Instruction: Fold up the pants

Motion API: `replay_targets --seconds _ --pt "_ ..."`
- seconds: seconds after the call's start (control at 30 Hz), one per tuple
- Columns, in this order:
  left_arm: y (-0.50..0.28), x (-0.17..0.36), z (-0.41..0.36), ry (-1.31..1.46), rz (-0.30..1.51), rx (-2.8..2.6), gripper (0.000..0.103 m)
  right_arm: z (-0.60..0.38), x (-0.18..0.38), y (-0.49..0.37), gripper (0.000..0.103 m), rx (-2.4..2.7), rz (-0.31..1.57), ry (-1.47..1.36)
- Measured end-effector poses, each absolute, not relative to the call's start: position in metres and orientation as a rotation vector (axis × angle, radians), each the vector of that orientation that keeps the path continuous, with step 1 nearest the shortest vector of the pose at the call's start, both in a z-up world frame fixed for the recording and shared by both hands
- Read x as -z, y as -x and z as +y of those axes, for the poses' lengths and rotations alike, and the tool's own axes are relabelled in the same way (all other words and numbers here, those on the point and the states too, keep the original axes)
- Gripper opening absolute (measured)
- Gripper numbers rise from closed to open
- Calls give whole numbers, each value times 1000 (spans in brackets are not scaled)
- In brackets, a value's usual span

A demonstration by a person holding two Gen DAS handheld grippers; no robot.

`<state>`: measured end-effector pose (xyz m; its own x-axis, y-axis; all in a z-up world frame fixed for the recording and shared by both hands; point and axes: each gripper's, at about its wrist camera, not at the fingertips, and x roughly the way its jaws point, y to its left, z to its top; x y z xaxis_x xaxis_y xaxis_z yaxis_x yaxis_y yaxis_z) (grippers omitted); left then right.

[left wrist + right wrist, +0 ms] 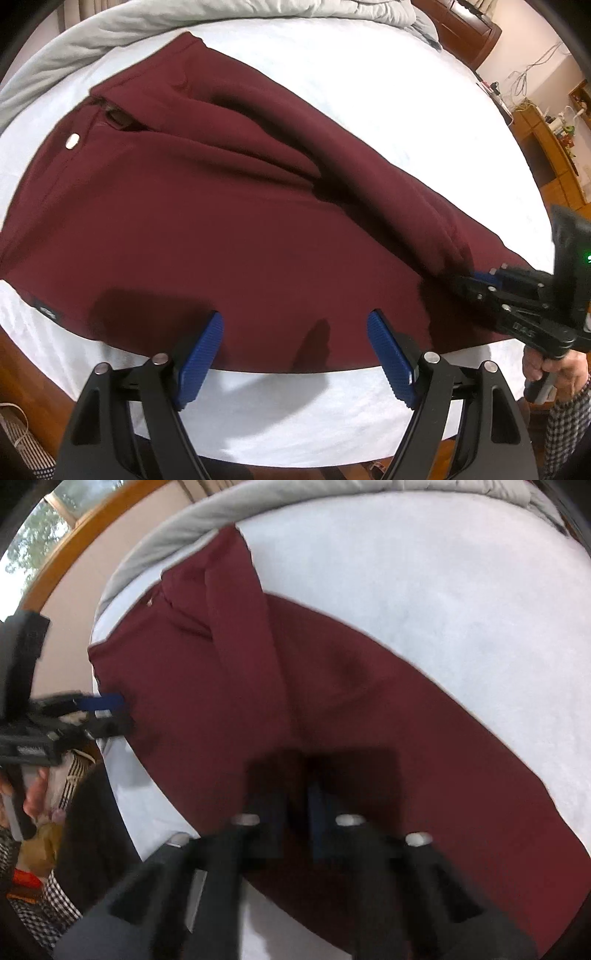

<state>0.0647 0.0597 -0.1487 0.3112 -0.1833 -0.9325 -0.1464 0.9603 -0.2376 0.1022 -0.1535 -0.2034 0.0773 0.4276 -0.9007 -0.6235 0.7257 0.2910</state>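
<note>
Your left gripper [294, 354] hangs with its blue pads spread wide over the near edge of the dark red pants [207, 221], gripping nothing. Your right gripper [297, 794] is squeezed tight; in its own blurry view the pads sit together on the cloth, but you cannot tell if cloth is pinched. The pants lie flat on the white bed [369, 85], running from 10 o'clock to 4 o'clock.

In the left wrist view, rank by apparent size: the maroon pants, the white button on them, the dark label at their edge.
1. Maroon pants, filling most of the frame.
2. Dark label and white button: both tiny and look much alike, so left unranked.
</note>
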Motion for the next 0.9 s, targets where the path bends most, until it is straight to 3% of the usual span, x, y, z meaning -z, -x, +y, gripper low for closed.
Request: replay_targets --seconds 0.17,0.43,0.9 --pt "-70 136 70 323 1236 1 81 -160 185 -69 8 -857 1172 178" --pt "-149 117 62 280 1273 -47 81 -166 225 -72 9 -802 1253 53" --pt "-303 183 70 182 1711 -289 82 -178 229 -78 9 -810 1252 -50"
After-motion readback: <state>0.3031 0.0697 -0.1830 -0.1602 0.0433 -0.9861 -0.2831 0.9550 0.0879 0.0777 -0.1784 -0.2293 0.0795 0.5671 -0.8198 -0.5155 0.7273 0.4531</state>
